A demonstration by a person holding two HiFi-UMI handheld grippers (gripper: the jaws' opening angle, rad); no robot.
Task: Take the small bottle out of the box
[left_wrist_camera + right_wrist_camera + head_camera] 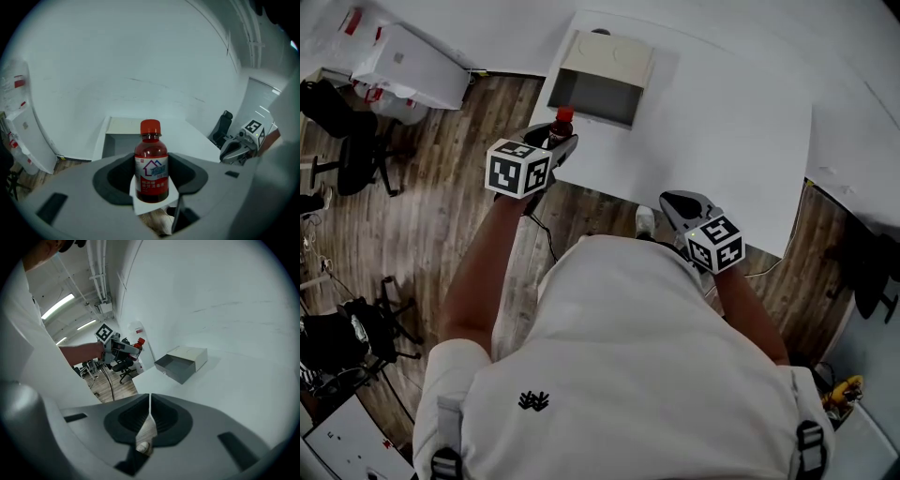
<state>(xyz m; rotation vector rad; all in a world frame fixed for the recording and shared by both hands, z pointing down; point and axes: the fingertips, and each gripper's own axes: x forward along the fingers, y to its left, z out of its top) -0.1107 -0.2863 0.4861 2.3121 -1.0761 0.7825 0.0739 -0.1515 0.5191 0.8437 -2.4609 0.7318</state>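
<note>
A small bottle (151,164) of dark red liquid with a red cap and a white label stands upright between the jaws of my left gripper (151,180), which is shut on it. In the head view the bottle (561,126) is held over the near left corner of the white table (722,131), in front of the box (602,77). The box (123,136) is beige, lies on its side and shows a grey hollow inside. My right gripper (148,420) is shut with nothing in it, off the table's near edge (686,208).
Wooden floor lies to the left of the table, with office chairs (352,141) and a white cabinet (412,66) on it. A second white surface (862,122) runs along the right. The person's body fills the lower head view.
</note>
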